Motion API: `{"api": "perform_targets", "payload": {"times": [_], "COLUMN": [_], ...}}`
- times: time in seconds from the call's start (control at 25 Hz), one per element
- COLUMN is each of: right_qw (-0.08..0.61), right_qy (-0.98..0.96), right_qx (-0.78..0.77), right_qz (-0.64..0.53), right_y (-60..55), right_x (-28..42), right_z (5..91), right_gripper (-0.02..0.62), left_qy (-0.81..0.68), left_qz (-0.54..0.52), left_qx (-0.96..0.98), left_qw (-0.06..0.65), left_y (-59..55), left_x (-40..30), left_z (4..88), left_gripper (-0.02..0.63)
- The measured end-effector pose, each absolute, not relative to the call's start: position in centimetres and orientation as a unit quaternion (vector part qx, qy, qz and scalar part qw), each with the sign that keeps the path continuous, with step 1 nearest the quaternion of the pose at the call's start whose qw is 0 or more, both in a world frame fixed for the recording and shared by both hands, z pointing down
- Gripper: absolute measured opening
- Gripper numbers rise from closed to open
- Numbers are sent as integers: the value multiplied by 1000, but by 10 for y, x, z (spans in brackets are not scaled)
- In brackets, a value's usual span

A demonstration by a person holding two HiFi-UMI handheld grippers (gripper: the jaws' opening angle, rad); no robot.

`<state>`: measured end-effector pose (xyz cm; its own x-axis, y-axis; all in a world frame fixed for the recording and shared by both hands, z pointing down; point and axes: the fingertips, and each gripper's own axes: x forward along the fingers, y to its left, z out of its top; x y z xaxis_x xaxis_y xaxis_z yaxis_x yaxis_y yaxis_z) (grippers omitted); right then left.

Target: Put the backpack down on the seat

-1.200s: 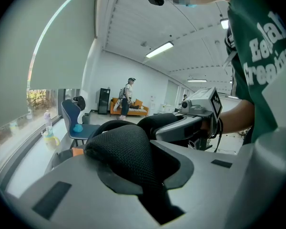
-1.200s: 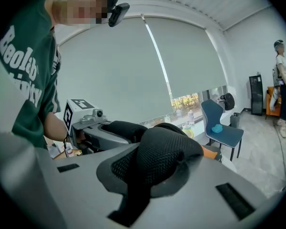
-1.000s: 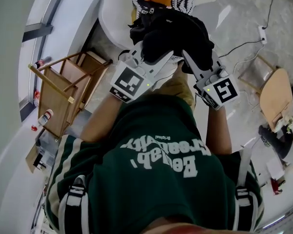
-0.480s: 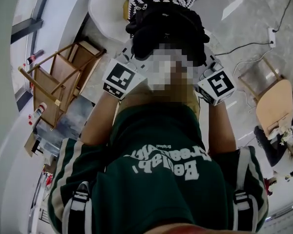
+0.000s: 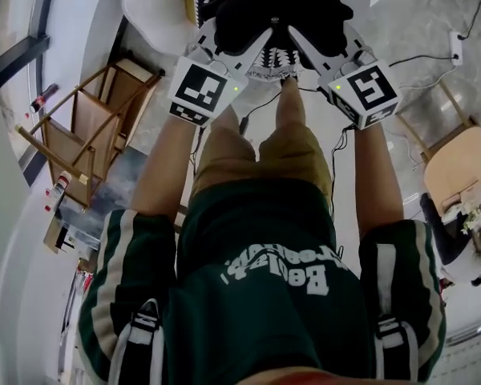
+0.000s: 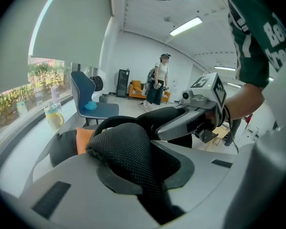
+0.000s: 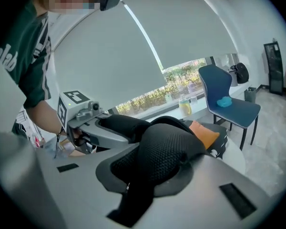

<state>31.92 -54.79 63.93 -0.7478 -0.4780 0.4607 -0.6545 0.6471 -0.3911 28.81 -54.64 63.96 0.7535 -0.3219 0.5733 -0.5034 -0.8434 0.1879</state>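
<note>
Since a second ago, both grippers and the black backpack (image 5: 276,6) are seen carried toward the top edge of the head view, and the arms are now stretched out from the body. The left gripper (image 5: 252,46) is held at upper centre-left and the right gripper (image 5: 309,46) at upper centre-right, their tips angled toward each other under the bag. In the left gripper view, the jaws are seen drawn narrow and clamped on a black mesh strap (image 6: 126,149). In the right gripper view, a second such strap is pinched the same way. The backpack is placed above the white seat (image 5: 148,6) and its orange cushion (image 7: 206,133). Contact with the seat cannot be told.
</note>
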Motion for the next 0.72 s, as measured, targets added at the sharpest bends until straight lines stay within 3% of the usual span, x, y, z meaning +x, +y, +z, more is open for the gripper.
{"api": "perform_targets", "payload": {"times": [0.4, 0.72], "right_qw": [236, 246], "right_qy": [-875, -852], "right_qx": [350, 397], "right_qz": [237, 234], "right_y": [-598, -650], "right_x": [316, 328], "right_z": [739, 794], "right_gripper": [200, 201], "left_qy": [-299, -324], "left_qz": [286, 338], "left_qx": [895, 870], "left_qw": [164, 154], "left_y": [-594, -627], "left_x": [283, 264], "left_z": [725, 796], "left_gripper": [114, 190]}}
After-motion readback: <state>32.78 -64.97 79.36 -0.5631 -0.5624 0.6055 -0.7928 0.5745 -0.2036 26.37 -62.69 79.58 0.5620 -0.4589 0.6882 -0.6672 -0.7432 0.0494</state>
